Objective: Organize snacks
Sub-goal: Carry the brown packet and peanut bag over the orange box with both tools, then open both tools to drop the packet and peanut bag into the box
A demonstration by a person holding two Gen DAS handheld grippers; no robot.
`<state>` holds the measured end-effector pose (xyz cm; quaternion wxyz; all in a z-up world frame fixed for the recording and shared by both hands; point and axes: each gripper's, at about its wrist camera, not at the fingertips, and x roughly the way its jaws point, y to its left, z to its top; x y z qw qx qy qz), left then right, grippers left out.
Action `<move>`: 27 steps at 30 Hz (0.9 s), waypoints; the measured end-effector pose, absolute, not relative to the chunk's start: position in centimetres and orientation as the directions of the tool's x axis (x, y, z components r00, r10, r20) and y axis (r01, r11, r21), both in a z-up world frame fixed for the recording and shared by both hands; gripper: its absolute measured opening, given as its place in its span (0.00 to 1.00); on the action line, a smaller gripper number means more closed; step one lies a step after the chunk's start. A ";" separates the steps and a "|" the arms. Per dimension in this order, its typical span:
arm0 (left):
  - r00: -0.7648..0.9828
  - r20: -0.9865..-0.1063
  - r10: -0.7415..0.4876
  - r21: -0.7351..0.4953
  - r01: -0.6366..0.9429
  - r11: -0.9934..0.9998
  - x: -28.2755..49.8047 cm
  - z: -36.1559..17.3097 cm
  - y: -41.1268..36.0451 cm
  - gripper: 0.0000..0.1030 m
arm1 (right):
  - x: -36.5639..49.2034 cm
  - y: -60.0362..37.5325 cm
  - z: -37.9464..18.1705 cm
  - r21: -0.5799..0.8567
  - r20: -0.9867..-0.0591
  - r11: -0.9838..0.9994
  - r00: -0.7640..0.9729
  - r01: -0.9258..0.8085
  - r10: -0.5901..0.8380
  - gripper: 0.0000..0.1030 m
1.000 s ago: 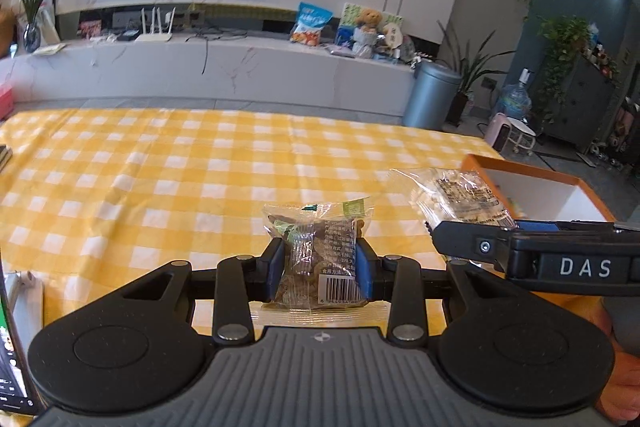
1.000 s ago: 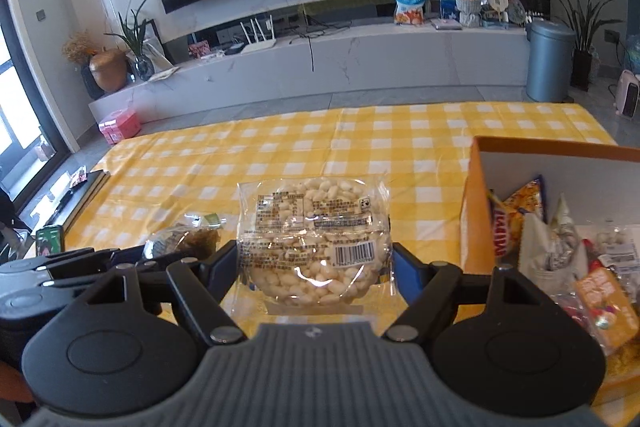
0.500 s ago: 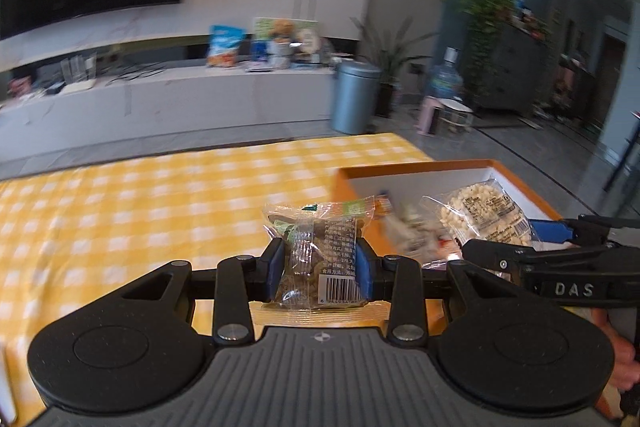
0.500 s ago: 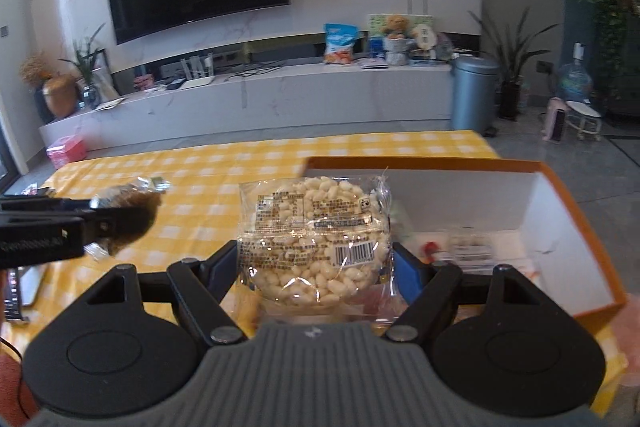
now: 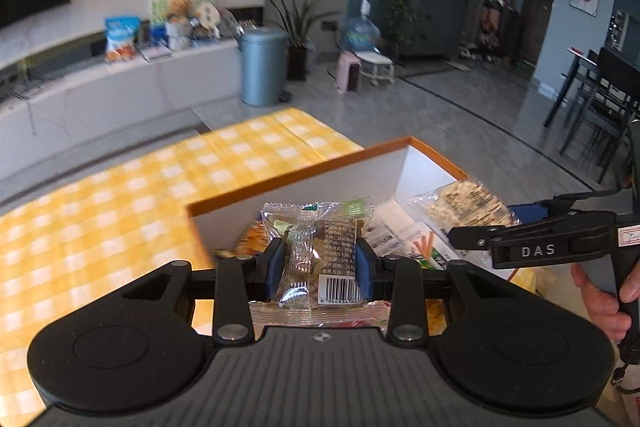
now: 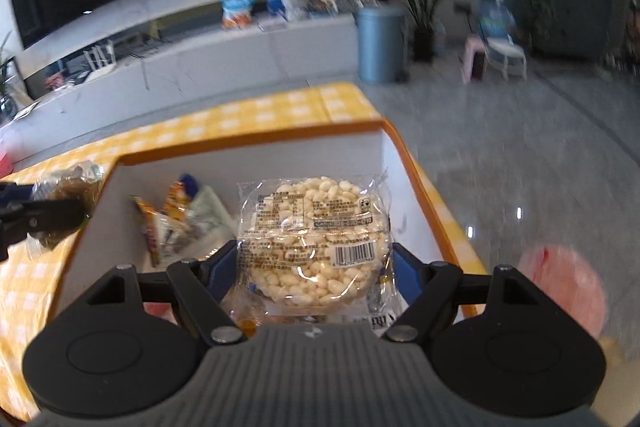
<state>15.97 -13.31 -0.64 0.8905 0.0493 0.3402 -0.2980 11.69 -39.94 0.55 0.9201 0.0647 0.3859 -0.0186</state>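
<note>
My left gripper (image 5: 320,267) is shut on a small clear packet of brown snack (image 5: 320,247) and holds it over the near left corner of the orange-rimmed white box (image 5: 296,175). My right gripper (image 6: 314,267) is shut on a round puffed rice cake in clear wrap (image 6: 316,239), held over the inside of the same box (image 6: 248,143). In the left wrist view the right gripper (image 5: 480,227) with its rice cake (image 5: 464,203) shows at the right. From the right wrist the left gripper (image 6: 36,219) and its brown packet (image 6: 68,183) appear at the left edge.
Several snack packets (image 6: 176,219) lie in the box. It stands at the end of the table with the yellow checked cloth (image 5: 120,219). Grey floor (image 6: 520,147) lies beyond the table edge. A hand (image 5: 600,291) grips the right tool's handle.
Both grippers have swept right with their packets, from above the cloth to above the box. The box now fills the view under them.
</note>
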 end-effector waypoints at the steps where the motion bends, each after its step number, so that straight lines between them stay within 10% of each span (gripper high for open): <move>1: 0.575 -0.645 -0.503 -0.127 0.568 0.813 16.4 -0.9 -13.6 0.40 | 12.2 -40.4 0.2 0.119 -0.727 0.988 0.687 0.095 0.021 0.74; 27: 0.447 -0.749 -0.489 -0.045 0.702 0.711 21.4 -4.7 -21.8 0.40 | 15.4 -40.6 -2.0 0.016 -0.806 0.999 0.592 0.035 -0.008 0.84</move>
